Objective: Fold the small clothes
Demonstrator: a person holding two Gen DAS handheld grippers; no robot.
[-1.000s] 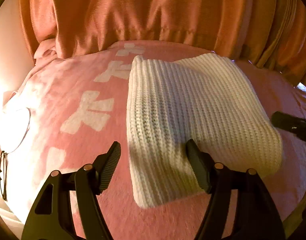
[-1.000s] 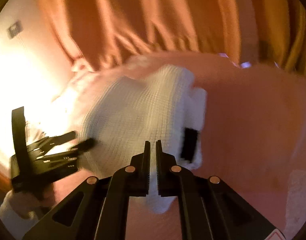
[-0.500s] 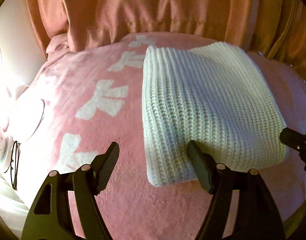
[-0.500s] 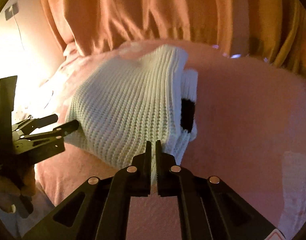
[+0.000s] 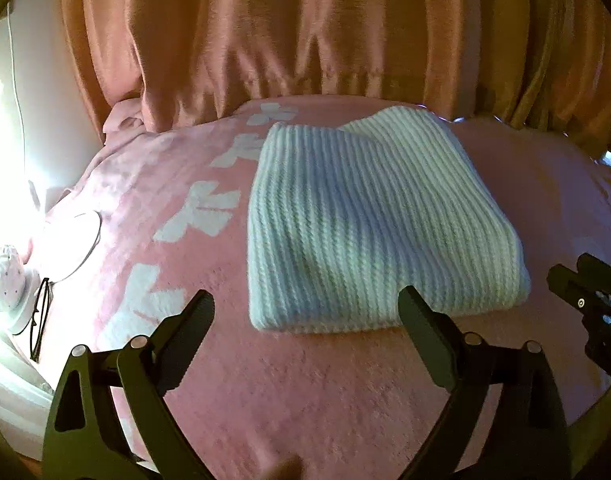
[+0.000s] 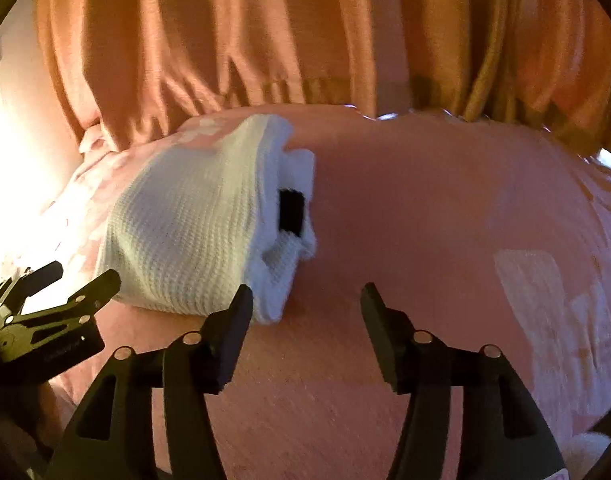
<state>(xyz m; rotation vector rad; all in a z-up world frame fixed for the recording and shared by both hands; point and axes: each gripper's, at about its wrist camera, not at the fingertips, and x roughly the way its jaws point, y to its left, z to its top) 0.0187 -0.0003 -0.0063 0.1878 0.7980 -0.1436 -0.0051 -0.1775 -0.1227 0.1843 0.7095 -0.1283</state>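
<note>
Biggest thing in shot is the orange curtain [image 5: 305, 40] hanging across the whole back, bunched up where it meets the bed. In front of it is the pink blanket [image 5: 345, 400] with a row of white bow shapes running down its left side, and it covers pretty much everything the cameras can see.

The white knit sweater [image 5: 369, 232] sits folded into a chunky rectangle in the middle of the blanket, toward the curtain. From the right wrist view you can see its open end, layers stacked with a dark label [image 6: 291, 212] poking out.

The left gripper [image 5: 305, 312] is just off the sweater's near edge, its jaws opening wide, only bare blanket and the fold's front edge between them, pads not pressing on it. The right gripper [image 6: 305, 304] is by the sweater's near right corner, jaws opening too, nothing in them.

Far left, in the glare, there's a pair of glasses [image 5: 39, 320].
</note>
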